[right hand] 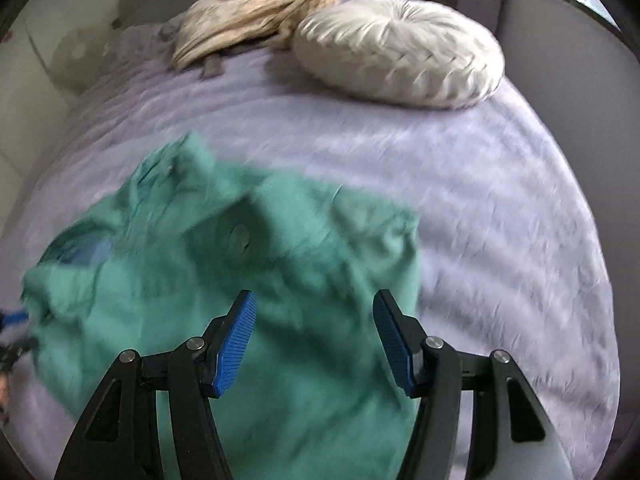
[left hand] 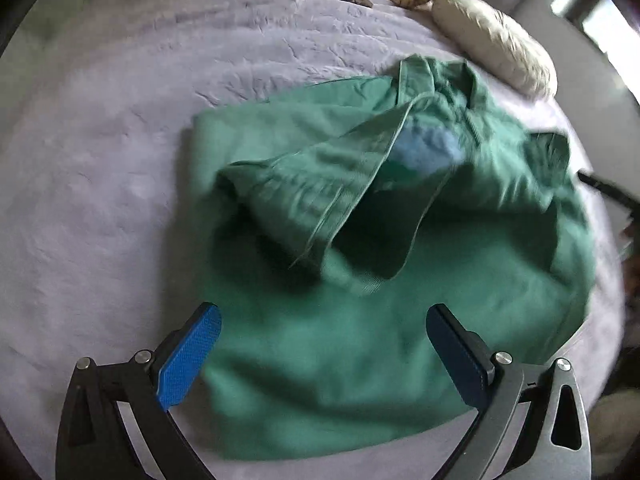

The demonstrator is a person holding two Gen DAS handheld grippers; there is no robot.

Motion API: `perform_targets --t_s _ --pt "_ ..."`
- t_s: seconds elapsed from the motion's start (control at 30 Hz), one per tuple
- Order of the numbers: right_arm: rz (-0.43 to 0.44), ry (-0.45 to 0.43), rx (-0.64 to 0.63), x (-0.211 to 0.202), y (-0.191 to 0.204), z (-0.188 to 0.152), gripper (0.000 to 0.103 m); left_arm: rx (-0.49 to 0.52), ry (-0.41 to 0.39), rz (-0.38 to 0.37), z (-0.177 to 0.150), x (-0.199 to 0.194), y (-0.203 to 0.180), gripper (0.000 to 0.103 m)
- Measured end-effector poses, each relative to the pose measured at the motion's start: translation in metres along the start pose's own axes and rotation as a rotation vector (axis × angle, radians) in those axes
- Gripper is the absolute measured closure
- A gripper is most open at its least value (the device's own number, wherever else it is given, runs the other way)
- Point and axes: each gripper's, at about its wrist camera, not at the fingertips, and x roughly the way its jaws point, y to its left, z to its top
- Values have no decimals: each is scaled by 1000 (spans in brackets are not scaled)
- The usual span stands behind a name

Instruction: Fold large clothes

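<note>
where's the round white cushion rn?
Round white cushion sits upper right in the right wrist view, on the lilac bedspread, beside the beige bundle, beyond the green garment.

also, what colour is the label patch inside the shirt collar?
Light blue patch inside the green shirt; the left wrist view shows it best.

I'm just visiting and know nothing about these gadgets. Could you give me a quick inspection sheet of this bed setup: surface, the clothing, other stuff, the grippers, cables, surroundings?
Surface: lavender bedspread, wrinkled, covering the bed.
Job's things: green shirt, lying partly folded and rumpled; its collar points toward the pillows, and a blue label shows inside.
Clutter: round white pleated cushion and a beige cushion at the far end of the bed.
Grippers: left hand-held gripper wide open above the shirt, nothing between its pads; right hand-held gripper open, also holding nothing.
Cables: nothing seen.
Surroundings: pale wall and a bright window edge, blurred.
</note>
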Motion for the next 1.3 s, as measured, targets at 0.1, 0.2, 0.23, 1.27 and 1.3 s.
perform_targets --t_s 0.1,0.2,0.23,1.27,1.3 --pt "10 33 -7 25 2 16 38 -35 -26 -51 21 15 -7 0" --pt "18 76 -38 45 8 24 74 -82 -93 -28 55 24 -11 0" --pt "16 78 -29 49 7 27 81 -117 -134 -4 70 24 -7 0" --pt "-81 -168 37 22 9 24 96 -32 -439 487 64 4 -24 78" --pt "-111 -211 -20 11 18 21 96 -25 -462 505 61 1 -28 78"
